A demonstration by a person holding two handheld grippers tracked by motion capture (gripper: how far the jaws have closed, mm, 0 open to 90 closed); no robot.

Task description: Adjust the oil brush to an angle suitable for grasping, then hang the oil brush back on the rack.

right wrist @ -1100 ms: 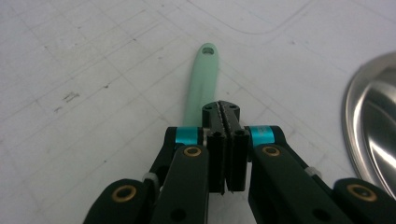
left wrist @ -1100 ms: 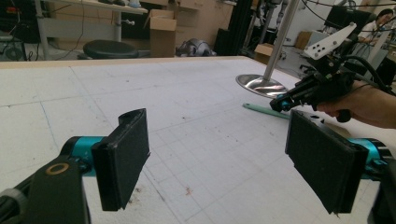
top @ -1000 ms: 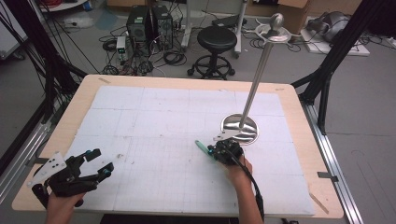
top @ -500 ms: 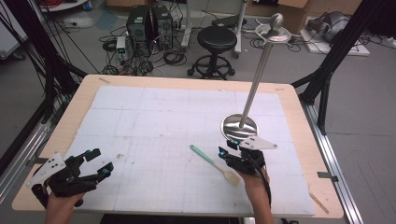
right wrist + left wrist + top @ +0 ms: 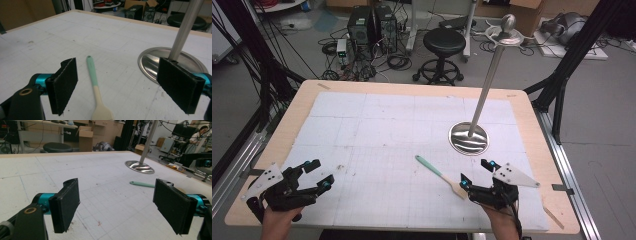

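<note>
The spatula (image 5: 441,176) lies flat on the white table mat (image 5: 387,130), its wooden head between the spread, empty jaws of the right gripper (image 5: 476,175), untouched, green handle pointing away. The left gripper (image 5: 318,174), jaws likewise released, rests well apart at the mat's near-left corner.
</note>
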